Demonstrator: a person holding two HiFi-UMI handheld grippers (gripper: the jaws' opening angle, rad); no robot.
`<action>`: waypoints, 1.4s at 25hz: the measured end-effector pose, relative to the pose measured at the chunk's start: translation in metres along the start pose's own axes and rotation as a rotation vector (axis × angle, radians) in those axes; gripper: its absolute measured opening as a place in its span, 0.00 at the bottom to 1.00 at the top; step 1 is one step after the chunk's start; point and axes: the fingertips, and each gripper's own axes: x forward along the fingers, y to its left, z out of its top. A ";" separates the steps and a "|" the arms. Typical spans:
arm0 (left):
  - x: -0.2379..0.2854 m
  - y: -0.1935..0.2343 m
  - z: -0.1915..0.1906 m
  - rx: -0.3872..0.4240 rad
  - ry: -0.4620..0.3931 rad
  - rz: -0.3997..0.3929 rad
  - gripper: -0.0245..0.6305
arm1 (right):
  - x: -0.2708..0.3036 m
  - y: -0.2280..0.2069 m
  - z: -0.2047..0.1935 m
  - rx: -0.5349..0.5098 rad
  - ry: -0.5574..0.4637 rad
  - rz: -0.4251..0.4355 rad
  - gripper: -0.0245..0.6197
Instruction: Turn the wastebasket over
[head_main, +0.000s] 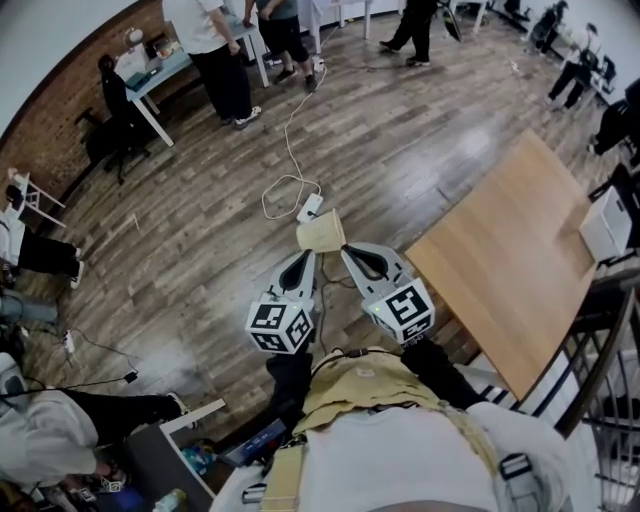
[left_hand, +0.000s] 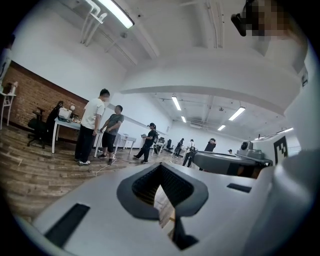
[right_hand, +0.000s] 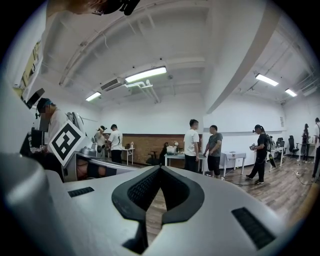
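Wastebasket (head_main: 322, 233): tan, apparently on the wood floor (head_main: 200, 230), just beyond both gripper tips; orientation unclear.
Left gripper (head_main: 306, 254): jaws together, empty.
Right gripper (head_main: 347, 252): jaws together, empty.
Progress: no hold taken; whether it is already turned cannot be told.

Wastebasket (head_main: 322, 232) left of table (head_main: 510, 270)

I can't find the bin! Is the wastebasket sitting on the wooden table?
No, the tan wastebasket shows against the plank floor, off to the left of the wooden table.
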 end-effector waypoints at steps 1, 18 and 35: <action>-0.002 0.003 -0.002 -0.006 0.000 0.000 0.04 | 0.002 0.003 -0.002 0.006 0.003 0.007 0.07; 0.018 0.055 -0.031 -0.088 0.094 -0.001 0.04 | 0.049 -0.003 -0.048 0.092 0.140 0.027 0.07; 0.251 0.129 0.008 -0.053 0.181 0.073 0.04 | 0.190 -0.231 -0.060 0.183 0.118 0.043 0.07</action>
